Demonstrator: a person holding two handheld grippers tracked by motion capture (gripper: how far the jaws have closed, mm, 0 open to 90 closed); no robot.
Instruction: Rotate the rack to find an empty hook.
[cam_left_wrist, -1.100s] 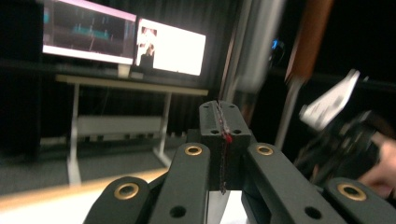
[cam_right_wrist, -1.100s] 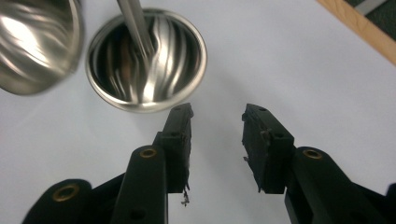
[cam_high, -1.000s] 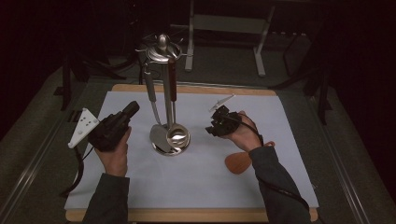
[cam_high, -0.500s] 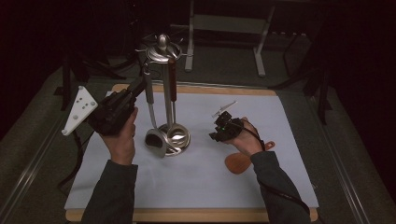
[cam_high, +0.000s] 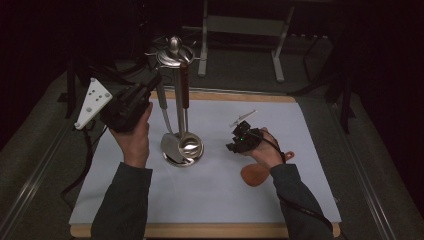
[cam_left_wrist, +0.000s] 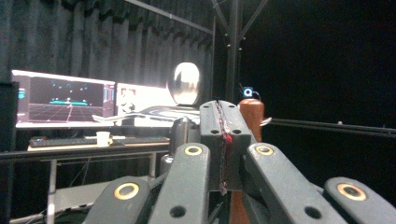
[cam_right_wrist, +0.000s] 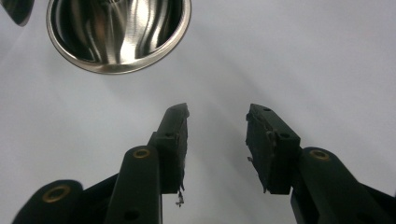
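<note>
— Worktop: wood-edged board under a white sheet, dark room all round. What lies nearest?

— Item one, an orange-brown spatula-like piece flat on the sheet, touching the right wrist. Item two, right gripper, resting low on the sheet just right of the stand's base. The right gripper view supplies what the high view cannot: jaws spread well apart, bare sheet between them, nothing held.

— And beyond it?

— Item three, a steel utensil stand with a round polished base; a ladle hangs with its bowl down at the base, and a brown-handled utensil hangs beside the post. Item four, left gripper, raised beside the stand's top at its left.

— Its state?

— The left gripper view shows the jaws pressed together on nothing, with the stand's knob and the brown handle just beyond. That view alone lists the far end: lit monitors on a desk.
</note>
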